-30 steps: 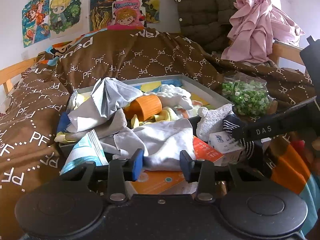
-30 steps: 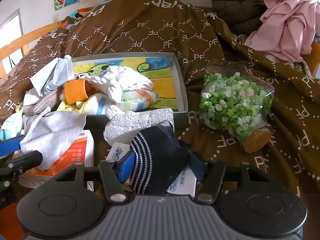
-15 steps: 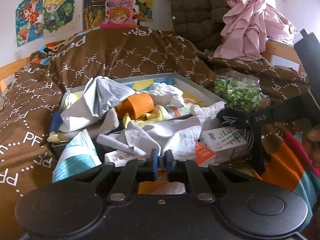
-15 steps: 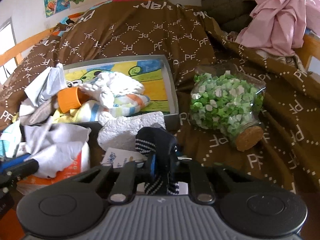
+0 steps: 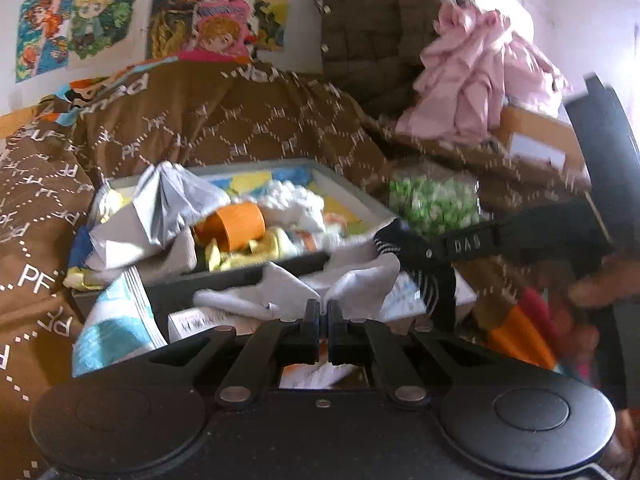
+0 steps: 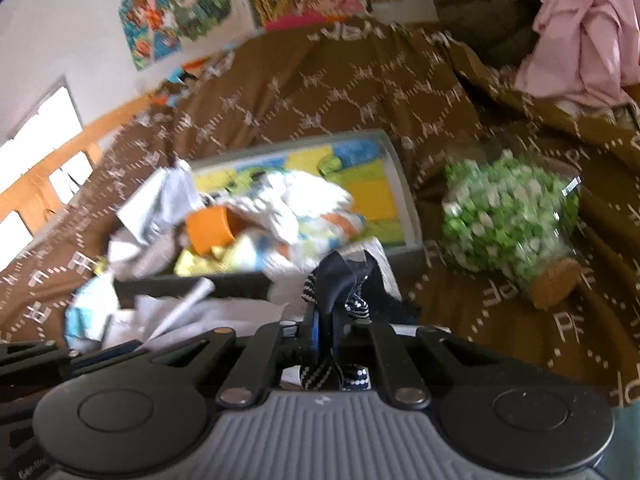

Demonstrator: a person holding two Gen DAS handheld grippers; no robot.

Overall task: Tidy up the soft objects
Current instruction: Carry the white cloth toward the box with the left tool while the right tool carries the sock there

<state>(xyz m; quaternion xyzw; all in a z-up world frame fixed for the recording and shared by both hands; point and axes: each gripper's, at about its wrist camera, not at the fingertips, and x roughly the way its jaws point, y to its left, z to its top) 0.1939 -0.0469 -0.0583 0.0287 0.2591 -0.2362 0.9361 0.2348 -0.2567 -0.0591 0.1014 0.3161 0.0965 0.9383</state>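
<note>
The white cloth (image 5: pixel 352 284) is being pinched by the left tool (image 5: pixel 323 312), the dark striped sock (image 6: pixel 340 280) by the right tool (image 6: pixel 324 320); both should be lifted slowly toward the far tray (image 5: pixel 352 196).

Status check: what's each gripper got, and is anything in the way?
Left gripper shut on white cloth. Right gripper shut on navy striped sock. Boxes underneath.

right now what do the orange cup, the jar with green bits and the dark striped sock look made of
Orange cup: probably plastic, with a smooth, matte, even colour. Jar: clear glass or hard plastic, since the green bits show through and the rim glints; its stopper looks like cork. Dark striped sock: knitted fabric, limp and folded where the right claw pinches it.
</note>
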